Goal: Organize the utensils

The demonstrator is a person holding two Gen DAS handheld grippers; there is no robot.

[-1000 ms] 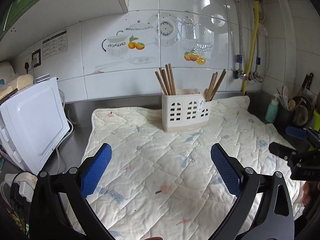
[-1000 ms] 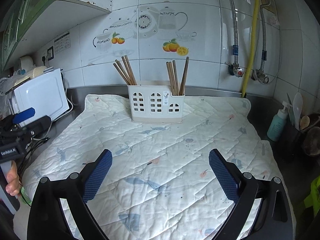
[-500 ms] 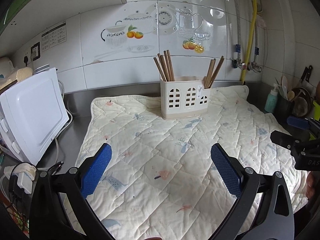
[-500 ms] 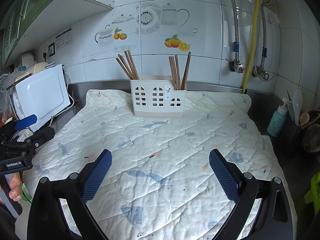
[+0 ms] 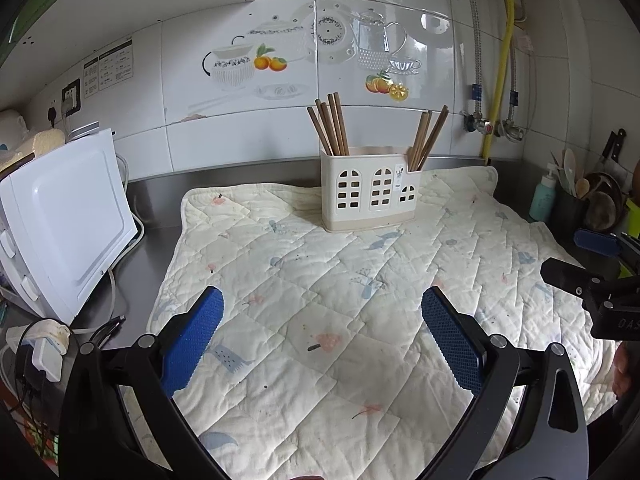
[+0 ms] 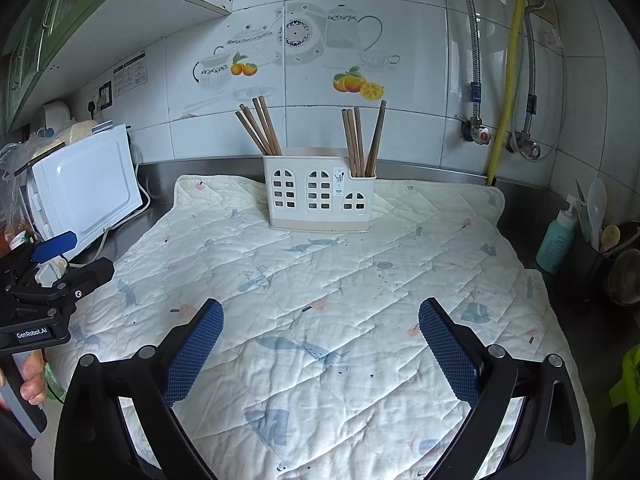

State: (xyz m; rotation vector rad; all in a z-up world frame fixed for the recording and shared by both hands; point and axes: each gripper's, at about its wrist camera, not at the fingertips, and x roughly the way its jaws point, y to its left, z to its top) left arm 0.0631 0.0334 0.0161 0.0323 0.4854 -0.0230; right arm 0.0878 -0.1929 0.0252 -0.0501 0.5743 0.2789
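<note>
A white utensil holder [image 5: 370, 194] with window cut-outs stands at the back of a quilted mat [image 5: 340, 300]; it also shows in the right wrist view [image 6: 320, 192]. Several brown chopsticks [image 5: 330, 124] stand in its left compartment and several more chopsticks [image 5: 428, 136] in its right one. My left gripper [image 5: 322, 312] is open and empty over the mat's near part. My right gripper [image 6: 320, 320] is open and empty too, well short of the holder. Each gripper shows at the other view's edge.
A white appliance [image 5: 64, 220] stands at the left with cables and a plug [image 5: 44, 344]. At the right are a teal bottle [image 6: 556, 242] and a dark pot of utensils [image 6: 600, 240]. Pipes and a yellow hose [image 6: 504, 80] run down the tiled wall.
Both grippers have drawn back from the holder and risen a little; the holder looks smaller and farther. Both stay open and empty.
</note>
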